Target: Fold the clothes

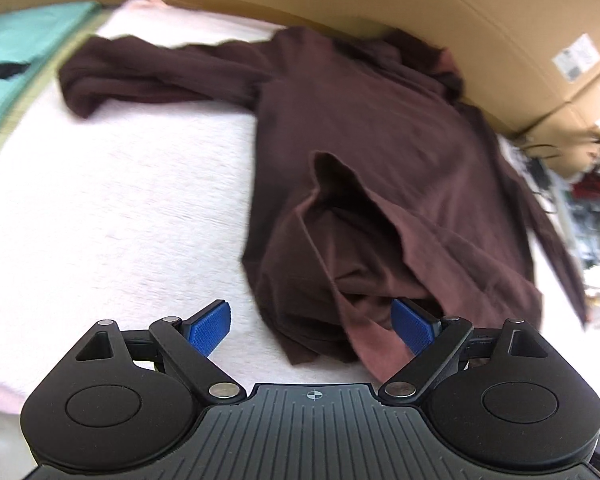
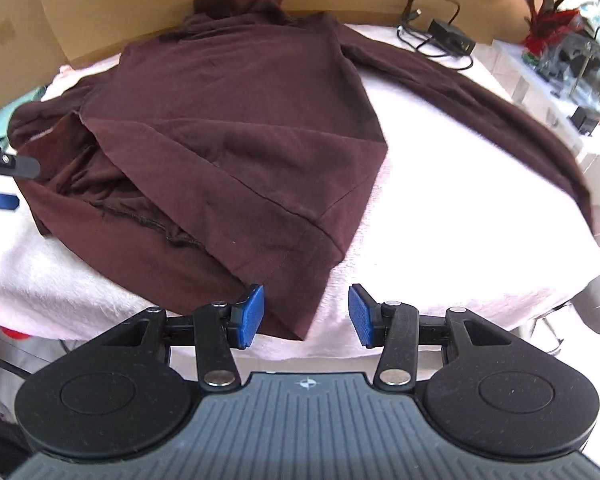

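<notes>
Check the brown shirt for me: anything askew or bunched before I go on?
Yes. The brown shirt is rumpled at its hem: a flap is turned back, fabric is bunched beneath. One sleeve trails off the white towel. Both grippers are open.

I see one garment, a dark maroon long-sleeved top, lying on the pale pink fuzzy cover, collar end bunched up at the far side by the cardboard. Body mostly flat; hem end nearest me is rumpled, with one flap folded over so the paler inner side and a dark gap show. One sleeve runs out straight toward the right edge of the cover; in the left wrist view the other sleeve stretches left, crumpled at its end
</notes>
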{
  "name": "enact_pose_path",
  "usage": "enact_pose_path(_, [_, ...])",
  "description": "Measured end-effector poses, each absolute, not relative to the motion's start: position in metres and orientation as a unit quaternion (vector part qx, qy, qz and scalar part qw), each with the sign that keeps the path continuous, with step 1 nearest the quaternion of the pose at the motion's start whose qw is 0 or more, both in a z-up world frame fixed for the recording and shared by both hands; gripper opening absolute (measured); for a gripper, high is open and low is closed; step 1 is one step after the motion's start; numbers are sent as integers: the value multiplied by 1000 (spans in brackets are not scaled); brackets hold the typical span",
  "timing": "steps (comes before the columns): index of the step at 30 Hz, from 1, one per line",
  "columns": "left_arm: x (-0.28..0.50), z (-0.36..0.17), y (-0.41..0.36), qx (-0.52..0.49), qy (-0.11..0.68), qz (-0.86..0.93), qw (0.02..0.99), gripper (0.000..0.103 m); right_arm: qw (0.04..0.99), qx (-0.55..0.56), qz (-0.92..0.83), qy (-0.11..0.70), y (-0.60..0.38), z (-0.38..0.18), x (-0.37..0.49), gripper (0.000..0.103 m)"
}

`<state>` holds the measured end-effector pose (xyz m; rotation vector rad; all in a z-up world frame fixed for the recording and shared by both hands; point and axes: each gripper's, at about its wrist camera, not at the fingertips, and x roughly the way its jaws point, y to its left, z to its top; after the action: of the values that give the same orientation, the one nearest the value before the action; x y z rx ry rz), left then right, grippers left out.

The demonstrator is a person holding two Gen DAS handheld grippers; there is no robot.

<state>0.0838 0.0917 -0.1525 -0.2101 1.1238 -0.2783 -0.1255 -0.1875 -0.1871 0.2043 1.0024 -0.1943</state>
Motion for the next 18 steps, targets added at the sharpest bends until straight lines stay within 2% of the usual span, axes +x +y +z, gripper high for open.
enact_pose_path(3, [82, -145, 81, -62, 508, -81, 855, 94, 875, 74, -71, 474, -182, -189, -122, 51])
enact_pose_path(8, [79, -147, 54, 37, 467, -14, 883, 93, 888, 11, -64, 455, -163, -188, -117, 60])
enact_pose_path(13, [80, -161, 45, 82, 467, 11, 880, 75, 893, -40, -72, 443, -141, -190, -112, 60])
enact_pose_path(18, [78, -162, 50, 79, 466, 29, 881, 64, 893, -115, -84, 427, -121, -195, -109, 59])
